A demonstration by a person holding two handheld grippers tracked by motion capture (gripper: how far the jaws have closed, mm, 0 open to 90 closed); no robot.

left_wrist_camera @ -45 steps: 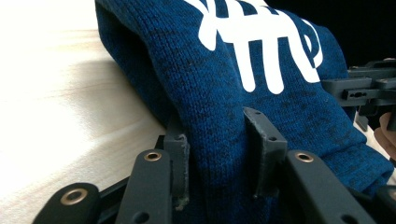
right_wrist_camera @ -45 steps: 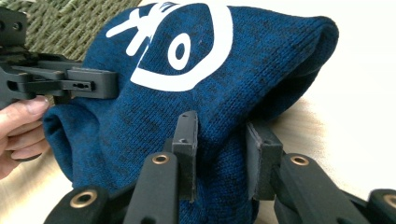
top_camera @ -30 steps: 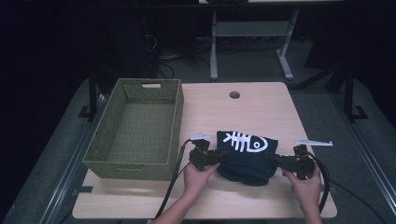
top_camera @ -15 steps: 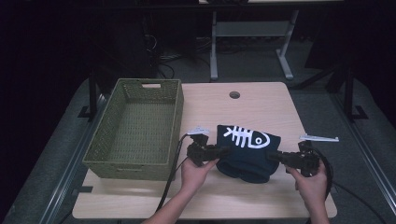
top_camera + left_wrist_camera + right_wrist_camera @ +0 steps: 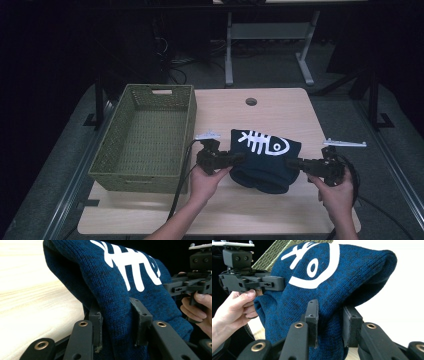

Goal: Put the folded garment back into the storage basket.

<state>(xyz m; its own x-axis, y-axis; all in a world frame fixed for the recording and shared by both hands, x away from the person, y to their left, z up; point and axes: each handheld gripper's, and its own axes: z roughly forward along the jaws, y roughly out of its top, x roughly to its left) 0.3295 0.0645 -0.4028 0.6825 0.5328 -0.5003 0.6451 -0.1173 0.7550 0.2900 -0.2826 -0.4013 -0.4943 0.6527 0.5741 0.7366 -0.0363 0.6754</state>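
Navy knit sweater (image 5: 265,160) with white fishbone print, raised off the tabletop (image 5: 280,110) at centre | my left tool (image 5: 235,159) pinches its 9 o'clock edge | my right tool (image 5: 295,163) pinches its 3 o'clock edge | green woven basket (image 5: 145,135) at 9 o'clock.

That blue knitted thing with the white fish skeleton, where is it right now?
In the high view the blue sweater hangs over the table, right of the green basket, pinched between the left hand-held gripper and the right hand-held gripper.
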